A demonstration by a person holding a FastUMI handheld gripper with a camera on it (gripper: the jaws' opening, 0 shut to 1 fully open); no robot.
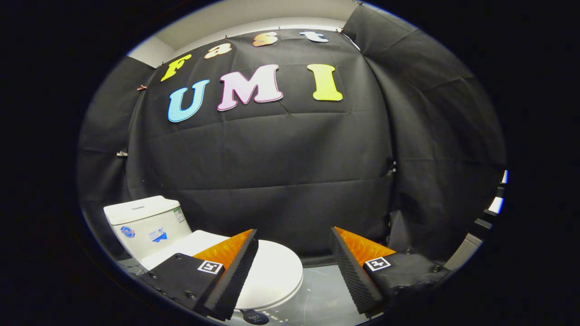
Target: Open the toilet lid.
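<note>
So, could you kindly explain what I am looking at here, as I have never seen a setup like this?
No robot arm is involved: a person carries a handheld two-finger gripper, and the camera rides on it, looking forward along the fingers. The two black wedges with orange backs low in the picture are those fingers. They stand wide apart and hold nothing. Beyond them stands a white toilet: its tank is at the back, and its lid lies shut, partly behind the left finger and off to one side of the gap. The floor is pale and shiny, and black cloth forms the booth's wall behind. The job is to lift that lid, which is not yet touched.
</note>
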